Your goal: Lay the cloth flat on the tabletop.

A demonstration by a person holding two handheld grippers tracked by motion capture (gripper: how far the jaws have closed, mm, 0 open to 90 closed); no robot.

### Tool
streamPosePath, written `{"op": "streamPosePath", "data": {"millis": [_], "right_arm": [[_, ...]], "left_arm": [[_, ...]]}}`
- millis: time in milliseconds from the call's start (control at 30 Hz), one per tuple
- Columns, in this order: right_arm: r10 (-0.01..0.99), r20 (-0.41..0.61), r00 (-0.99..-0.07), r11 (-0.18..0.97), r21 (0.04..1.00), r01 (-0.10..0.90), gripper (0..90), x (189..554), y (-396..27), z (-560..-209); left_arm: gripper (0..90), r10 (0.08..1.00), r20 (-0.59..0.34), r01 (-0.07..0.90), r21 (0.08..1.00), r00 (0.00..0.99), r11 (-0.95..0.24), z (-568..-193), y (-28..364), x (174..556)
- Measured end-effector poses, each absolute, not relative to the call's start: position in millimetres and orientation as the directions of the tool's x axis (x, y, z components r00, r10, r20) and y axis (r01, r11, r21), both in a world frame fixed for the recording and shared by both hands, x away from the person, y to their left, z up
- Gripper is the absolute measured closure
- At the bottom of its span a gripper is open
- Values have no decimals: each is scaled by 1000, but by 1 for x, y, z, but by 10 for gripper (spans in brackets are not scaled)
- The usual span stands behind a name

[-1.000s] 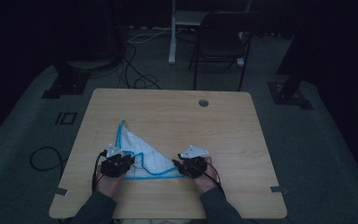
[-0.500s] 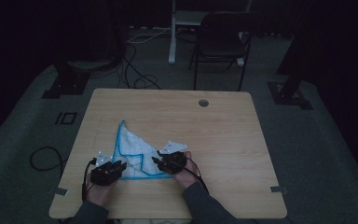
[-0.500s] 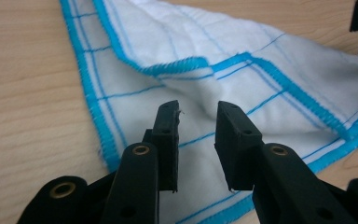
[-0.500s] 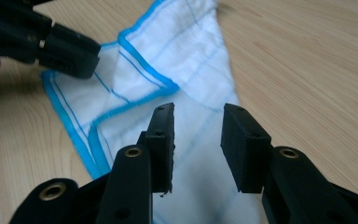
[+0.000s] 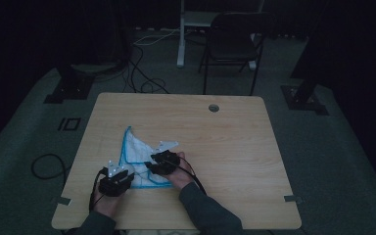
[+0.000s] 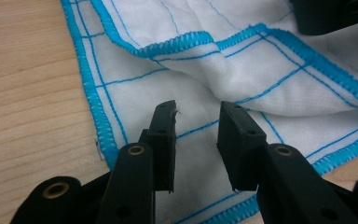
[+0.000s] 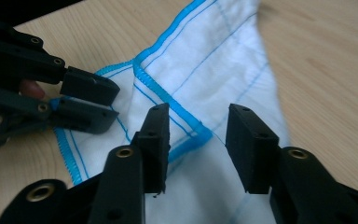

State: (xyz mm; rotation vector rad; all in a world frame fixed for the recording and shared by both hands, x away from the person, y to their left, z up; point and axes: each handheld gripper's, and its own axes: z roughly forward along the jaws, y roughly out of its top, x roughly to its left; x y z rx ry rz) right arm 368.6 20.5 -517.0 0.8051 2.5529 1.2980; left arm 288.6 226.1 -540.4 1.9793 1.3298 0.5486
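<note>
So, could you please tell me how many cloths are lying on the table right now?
1. A single white cloth with blue edging lies folded on the near left part of the wooden table, between the left tool and the right tool. Nothing suggests another hidden beneath.

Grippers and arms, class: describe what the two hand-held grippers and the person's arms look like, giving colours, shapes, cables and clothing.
The left gripper and the right gripper are black, each topped by a grey three-cornered plate and trailing a black cable. In the gripper views, each has two flat, rectangular black jaws on black bars with brass-coloured rivet holes. The person wears dark long sleeves.
</note>
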Motion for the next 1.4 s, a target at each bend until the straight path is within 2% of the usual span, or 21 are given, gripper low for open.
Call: {"op": "streamPosePath", "data": {"millis": [267, 467, 533, 1400], "right_arm": [[512, 111, -852, 543, 726, 421, 601, 379, 43, -533], [489, 91, -867, 565, 724, 395, 816, 376, 43, -531], [498, 77, -864, 563, 729, 390, 847, 377, 40, -528], [720, -1, -694, 454, 758, 469, 858, 430, -61, -496]], "left_arm": [[677, 922, -29, 634, 734, 387, -243, -541, 226, 288], [676, 921, -5, 628, 733, 390, -262, -541, 224, 288], [674, 921, 8, 626, 731, 390, -272, -541, 223, 288], [670, 918, 5, 625, 730, 397, -275, -541, 221, 291]]}}
